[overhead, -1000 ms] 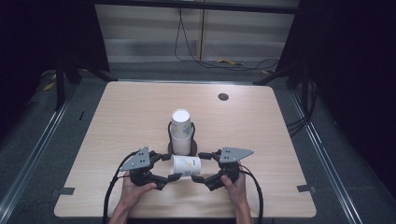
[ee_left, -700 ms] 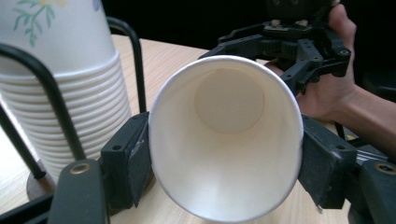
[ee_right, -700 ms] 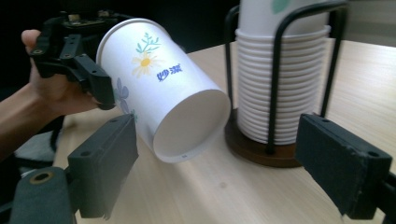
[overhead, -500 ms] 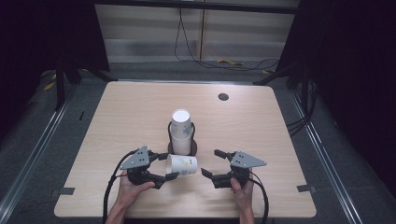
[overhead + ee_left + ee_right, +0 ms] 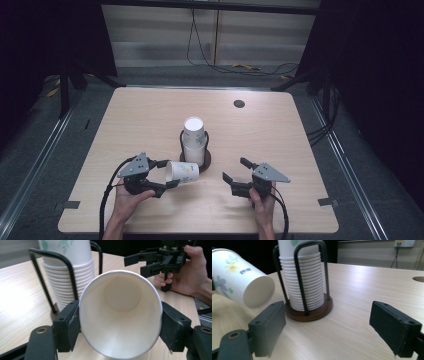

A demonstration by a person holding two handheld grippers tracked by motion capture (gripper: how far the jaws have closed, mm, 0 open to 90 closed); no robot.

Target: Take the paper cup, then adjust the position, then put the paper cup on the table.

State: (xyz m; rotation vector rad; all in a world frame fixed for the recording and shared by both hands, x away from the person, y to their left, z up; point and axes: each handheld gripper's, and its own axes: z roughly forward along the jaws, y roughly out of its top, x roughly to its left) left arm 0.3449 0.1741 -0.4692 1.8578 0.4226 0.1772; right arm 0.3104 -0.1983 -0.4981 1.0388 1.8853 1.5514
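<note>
Now the cup point(image 5: 182, 172) is held on its side by the left gripper point(image 5: 167, 174) alone, just in front of the stack point(image 5: 195, 140). The right gripper point(image 5: 236, 174) has been drawn back to the stack's right, jaws wide and empty. A handover to the left is judged complete.

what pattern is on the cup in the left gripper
White paper cup with small printed flowers, yellow and purple, plus green leaves and a blue mark; clearest in the right gripper view.

Both tongs are black, blocky tools with a pistol-style handle. The left tongs point(image 5: 161, 174) and right tongs point(image 5: 237, 171) each carry a grey three-cornered plate on top and trail a black cable. Their jaws are thick rectangular pads; brass-coloured screw eyelets sit near the bases. The forearms are bare, without sleeves.
</note>
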